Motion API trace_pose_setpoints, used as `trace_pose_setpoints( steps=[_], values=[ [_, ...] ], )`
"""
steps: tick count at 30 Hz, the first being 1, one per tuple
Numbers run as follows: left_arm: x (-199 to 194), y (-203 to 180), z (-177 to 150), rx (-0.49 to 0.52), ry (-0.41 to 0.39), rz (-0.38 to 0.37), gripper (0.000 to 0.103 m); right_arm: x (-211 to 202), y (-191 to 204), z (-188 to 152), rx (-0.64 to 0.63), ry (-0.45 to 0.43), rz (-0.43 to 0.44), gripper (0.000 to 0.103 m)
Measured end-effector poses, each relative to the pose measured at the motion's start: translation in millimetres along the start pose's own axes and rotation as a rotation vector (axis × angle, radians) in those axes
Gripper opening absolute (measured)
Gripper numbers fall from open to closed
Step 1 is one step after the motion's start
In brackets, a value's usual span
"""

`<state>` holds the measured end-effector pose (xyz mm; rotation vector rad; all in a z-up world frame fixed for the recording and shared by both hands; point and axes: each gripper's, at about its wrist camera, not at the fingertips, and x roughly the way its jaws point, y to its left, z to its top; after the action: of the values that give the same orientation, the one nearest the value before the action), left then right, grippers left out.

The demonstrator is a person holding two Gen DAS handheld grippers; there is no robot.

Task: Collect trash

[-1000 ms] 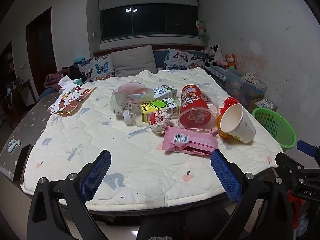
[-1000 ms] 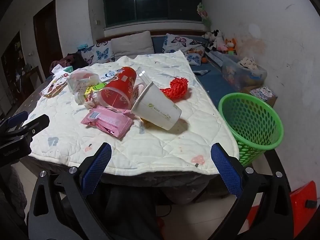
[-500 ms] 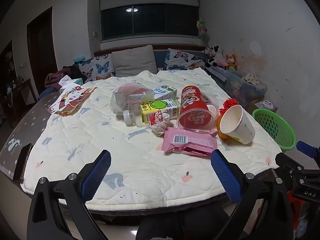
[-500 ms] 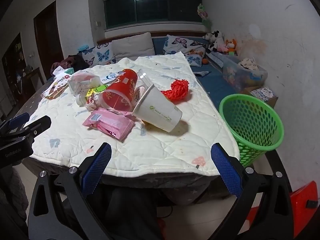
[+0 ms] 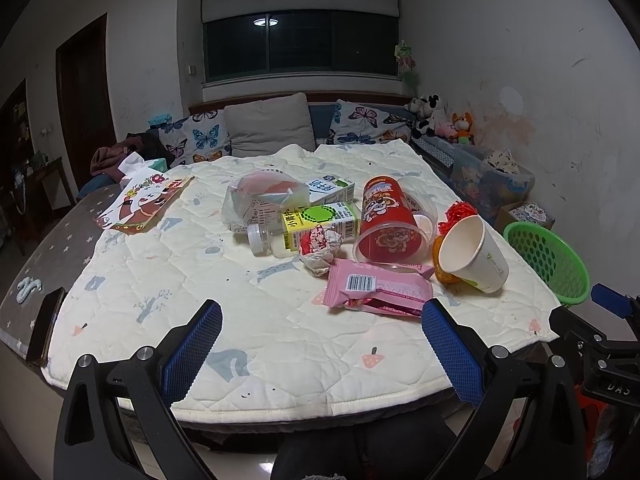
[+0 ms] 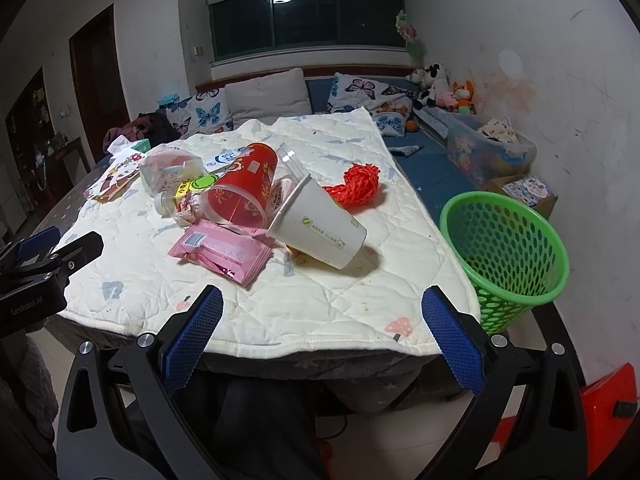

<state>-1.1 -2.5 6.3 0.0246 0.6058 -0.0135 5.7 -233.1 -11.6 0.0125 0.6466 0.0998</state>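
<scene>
Trash lies in a heap on the quilted table (image 5: 168, 264): a pink wrapper (image 5: 378, 290) (image 6: 222, 250), a tipped white paper cup (image 5: 474, 256) (image 6: 320, 226), a red plastic cup (image 5: 390, 222) (image 6: 244, 190), a crumpled wrapper (image 5: 320, 246), a green-and-yellow carton (image 5: 320, 220), a small bottle (image 5: 262, 236) and red netting (image 6: 358, 182). A green mesh basket (image 6: 506, 248) (image 5: 550, 262) stands right of the table. My left gripper (image 5: 320, 354) is open and empty before the front edge. My right gripper (image 6: 320, 336) is open and empty near the front right corner.
A picture booklet (image 5: 146, 200) and a tissue box (image 5: 154, 164) lie at the table's far left. A dark phone (image 5: 46, 330) rests on the left edge. A sofa with butterfly cushions (image 5: 264, 128) stands behind. A red object (image 6: 604, 400) sits on the floor right.
Both grippers have eased slightly toward the table; the trash pile appears a little nearer in the right wrist view. Nothing on the table has moved.
</scene>
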Motion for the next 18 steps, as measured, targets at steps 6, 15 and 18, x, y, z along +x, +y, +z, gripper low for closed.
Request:
trace_pose_setpoints(
  steps=[6,15,18],
  values=[
    [0.5,-1.0,0.0,0.001,0.001,-0.001,0.097,-0.3,-0.1,-0.1,0.001,-0.002,0.001,0.099],
    [1.3,-0.3,0.1,-0.004,0.002,0.0,0.097,0.8,0.8,0.6,0.001,0.001,0.004,0.099],
    [1.8,0.0,-0.1,-0.006,0.002,0.002,0.097,0.4,1.1,1.1,0.0,0.001,0.005,0.099]
  ],
)
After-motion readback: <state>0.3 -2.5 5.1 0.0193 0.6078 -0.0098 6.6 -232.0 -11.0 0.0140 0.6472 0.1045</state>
